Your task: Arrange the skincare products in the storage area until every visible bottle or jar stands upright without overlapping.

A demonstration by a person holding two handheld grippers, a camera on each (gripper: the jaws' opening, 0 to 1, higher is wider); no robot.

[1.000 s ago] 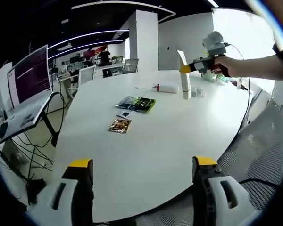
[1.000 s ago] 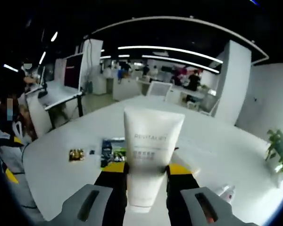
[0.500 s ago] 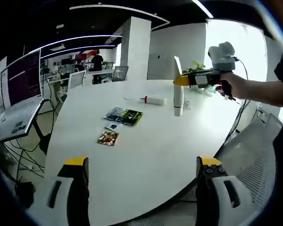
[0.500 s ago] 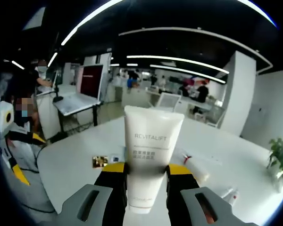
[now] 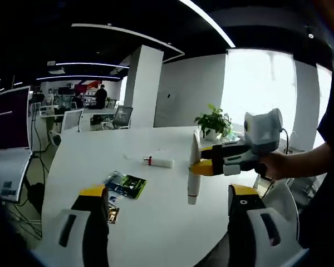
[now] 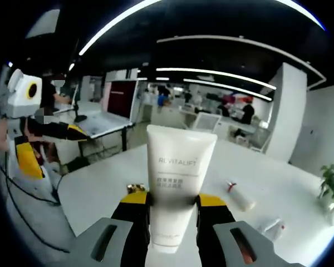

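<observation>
On the broad white table [image 5: 156, 222], the right hand-held gripper [image 6: 172, 201] clamps a seemingly upright tube [image 6: 178, 183]; the left hand-held gripper [image 5: 170, 194] gapes.

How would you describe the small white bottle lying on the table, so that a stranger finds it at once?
Look at the round white table. Beyond the green packet near its middle, toward the far edge, lies the small white bottle. It lies on its side and has a red ring at its neck, unlike the tall white tube in the right gripper.

We read "REVITALIFT" in grey capitals across the white squeeze tube [image 6: 179, 183], smaller print lines beneath it too tiny for us to read
</observation>
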